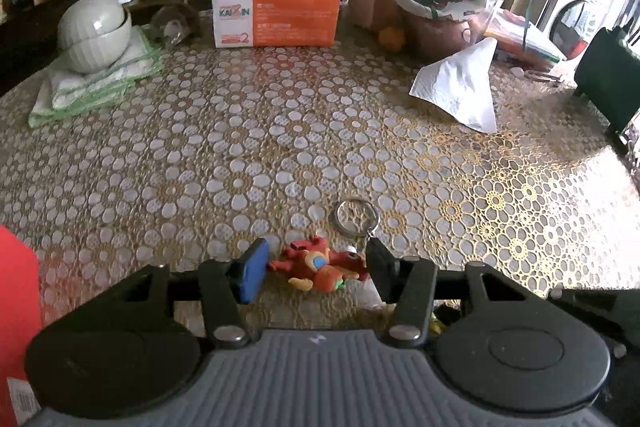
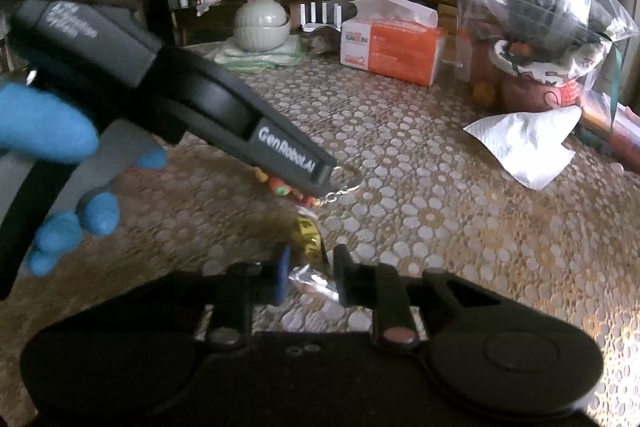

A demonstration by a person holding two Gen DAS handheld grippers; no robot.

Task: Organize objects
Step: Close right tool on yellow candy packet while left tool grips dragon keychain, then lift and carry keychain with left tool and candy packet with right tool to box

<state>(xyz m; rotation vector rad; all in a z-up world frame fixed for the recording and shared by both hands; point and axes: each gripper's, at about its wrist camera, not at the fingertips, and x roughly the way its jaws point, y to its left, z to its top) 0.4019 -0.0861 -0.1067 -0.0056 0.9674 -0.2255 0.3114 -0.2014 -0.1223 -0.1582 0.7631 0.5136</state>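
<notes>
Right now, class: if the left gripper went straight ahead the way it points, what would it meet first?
The left gripper is open around the red toy keychain, so that comes first, then its key ring. Beyond lies bare tablecloth up to the tissue pack, though depth is uncertain.

The left gripper (image 1: pixel 318 273) has a ribbed grey body flanked by two round black discs, black linkage arms pinned with silver screws, and two fingers: one faced with a blue pad (image 1: pixel 251 275), the other black. From the right wrist view its grey side carries white "GenRobot.AI" lettering, and the hand (image 2: pixel 60 163) around it wears a blue glove. The right gripper (image 2: pixel 310 277) is black, with the same discs, metal screws and one blue-padded finger (image 2: pixel 283 275)
</notes>
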